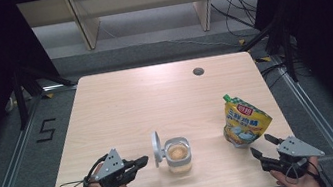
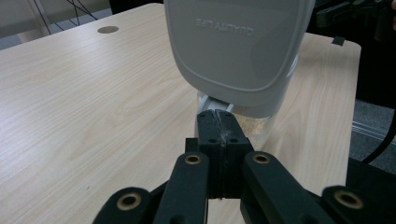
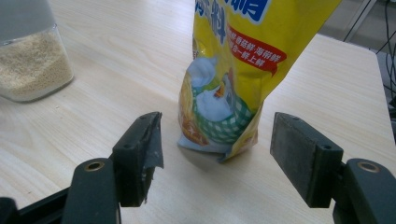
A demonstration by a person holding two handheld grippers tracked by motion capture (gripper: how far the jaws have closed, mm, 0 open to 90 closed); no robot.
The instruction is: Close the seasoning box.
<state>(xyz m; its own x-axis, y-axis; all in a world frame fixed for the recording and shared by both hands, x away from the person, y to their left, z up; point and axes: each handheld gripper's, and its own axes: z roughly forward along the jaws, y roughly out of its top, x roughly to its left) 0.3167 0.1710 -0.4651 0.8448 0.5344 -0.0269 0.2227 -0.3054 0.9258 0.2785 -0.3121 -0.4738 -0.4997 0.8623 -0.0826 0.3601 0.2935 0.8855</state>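
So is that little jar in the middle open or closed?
Open. The jar has its grey lid flipped up on edge at its left side, and the pale grainy filling shows from above.

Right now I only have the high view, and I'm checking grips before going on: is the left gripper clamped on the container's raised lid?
Observer: No. The left gripper has its pads shut on each other with nothing between them, and its tips are at the hinge of the grey lid.
Operator: And the pouch?
Observer: The right gripper is open. The pouch stands just beyond its pads, untouched.
Operator: What's in the container?
Observer: Fine beige grains.
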